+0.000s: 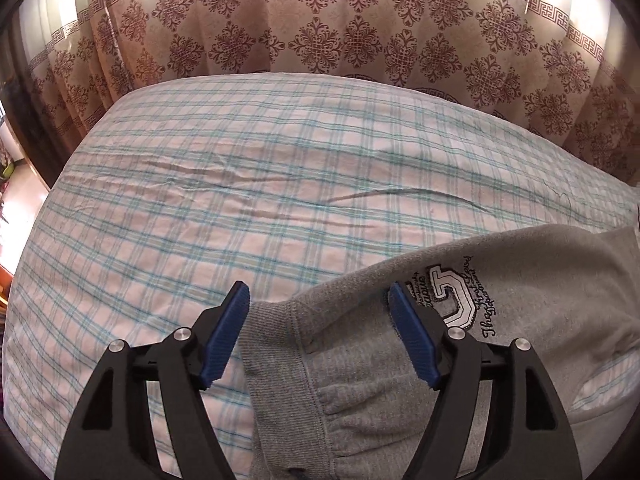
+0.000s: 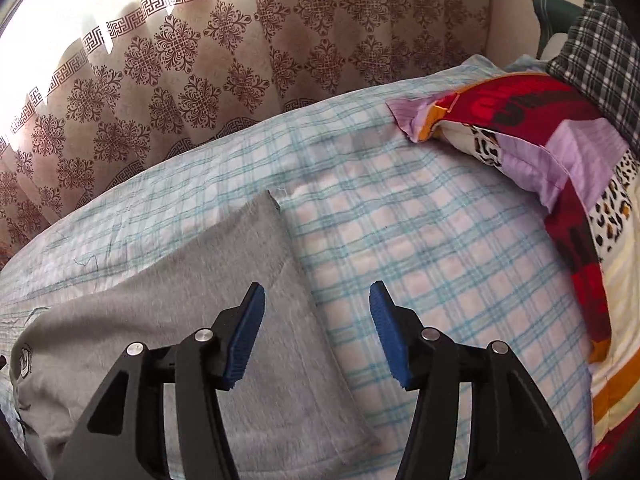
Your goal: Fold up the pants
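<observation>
Grey pants (image 1: 360,360) lie flat on the bed sheet (image 1: 200,200), a white sheet with blue-green checks. Left wrist view: pants fill the 4 to 6 o'clock part of the frame, ribbed waistband (image 1: 272,368) running down toward 6 o'clock, an embroidered patch (image 1: 452,300) with lettering at about 4 o'clock. Left gripper (image 1: 320,340) is spread wide, its blue pads (image 1: 226,336) on either side of the waistband corner with nothing pinched; whether the pads touch the cloth cannot be told. Right wrist view: pants (image 2: 180,312) occupy 7 to 9 o'clock, their far corner pointing toward 12 o'clock near frame centre. Right gripper (image 2: 316,336) is also spread, empty; left pad (image 2: 246,336) is over the grey cloth, right pad over bare sheet, the pants' edge running between them. A patterned curtain (image 2: 200,72) hangs behind the bed from 9 to 12 o'clock. A red, purple and leopard-print pillow (image 2: 552,152) lies at 2 o'clock, well apart from the pants.
</observation>
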{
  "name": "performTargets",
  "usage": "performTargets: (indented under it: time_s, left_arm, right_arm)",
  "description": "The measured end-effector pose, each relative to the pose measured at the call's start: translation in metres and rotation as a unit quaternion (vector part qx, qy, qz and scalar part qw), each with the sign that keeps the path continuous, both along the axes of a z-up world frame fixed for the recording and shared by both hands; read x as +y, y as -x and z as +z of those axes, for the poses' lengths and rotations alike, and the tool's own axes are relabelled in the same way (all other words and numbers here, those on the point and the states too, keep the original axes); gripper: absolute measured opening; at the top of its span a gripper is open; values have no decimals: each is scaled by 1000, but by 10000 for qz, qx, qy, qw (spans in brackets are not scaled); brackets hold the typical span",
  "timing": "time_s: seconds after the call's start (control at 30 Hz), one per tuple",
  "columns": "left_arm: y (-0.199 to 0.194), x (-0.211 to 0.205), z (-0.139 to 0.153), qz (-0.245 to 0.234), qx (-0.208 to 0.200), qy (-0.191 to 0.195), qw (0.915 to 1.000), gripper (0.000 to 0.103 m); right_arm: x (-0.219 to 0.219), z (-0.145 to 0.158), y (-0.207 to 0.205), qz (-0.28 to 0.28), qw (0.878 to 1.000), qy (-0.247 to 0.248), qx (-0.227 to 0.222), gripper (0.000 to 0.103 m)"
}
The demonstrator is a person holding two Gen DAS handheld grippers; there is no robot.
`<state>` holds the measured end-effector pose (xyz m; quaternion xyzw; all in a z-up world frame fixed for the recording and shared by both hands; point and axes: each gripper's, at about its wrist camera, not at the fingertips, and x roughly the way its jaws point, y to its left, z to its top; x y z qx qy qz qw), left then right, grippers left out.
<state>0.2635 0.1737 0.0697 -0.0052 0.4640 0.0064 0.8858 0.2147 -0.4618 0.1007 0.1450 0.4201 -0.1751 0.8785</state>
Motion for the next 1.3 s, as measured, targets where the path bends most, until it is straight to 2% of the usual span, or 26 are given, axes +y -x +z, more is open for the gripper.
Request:
performTargets:
  time_s: [0.1,0.33,0.47,0.57,0.6,0.63,0.67,0.7,0.77,0.83,0.93,1.03,1.2,1.3]
  left_arm:
    - [-12,-10,-6,-330,38,-156,9993,74]
    - [-36,-17,-20,-883,271,95,9957,74]
    - [-43,-26,-32,-1334,514,149,9896,74]
    - [-47,-36,-45,-1533,689,-80,9857,74]
    - [-48,-38,-49,-1569,757,-114,9847,71]
    - [-49,-39,-52,-1573,792,-130,9843,65]
    - [-49,-40,-54,-1574,826,-102,9840,49]
    - [-49,-40,-53,-1565,802,-44,9844,26]
    - [-49,-40,-48,-1479,763,90,9860,11]
    - [-47,-41,-40,-1356,622,60,9888,9]
    - [-42,-44,-27,-1240,380,29,9916,8]
    - [-38,-46,-21,-1116,204,-73,9935,7]
    - [-45,-48,-42,-1056,401,-367,9929,7]
    - [-46,-50,-51,-1056,435,-427,9925,8]
  right_arm:
    - [-1,-4,-36,152,9996,-248,51,55]
    - [-8,-26,-94,366,9972,-607,223,55]
    - [-22,-48,-116,288,9943,-965,350,55]
    - [-26,-62,-127,326,9903,-1297,368,57]
    - [-24,-64,-129,379,9900,-1309,353,51]
    - [-18,-65,-130,492,9899,-1283,339,42]
    - [-12,-66,-132,643,9896,-1228,380,30]
    - [-5,-66,-133,713,9916,-981,449,18]
    - [6,-58,-134,835,9944,-498,421,11]
    - [11,-36,-134,797,9968,2,70,11]
    - [14,-6,-145,764,9959,323,-361,10]
    - [23,7,-163,745,9933,670,-581,10]
    - [34,-29,-194,837,9913,993,-207,10]
    - [34,-55,-202,738,9928,939,-9,11]
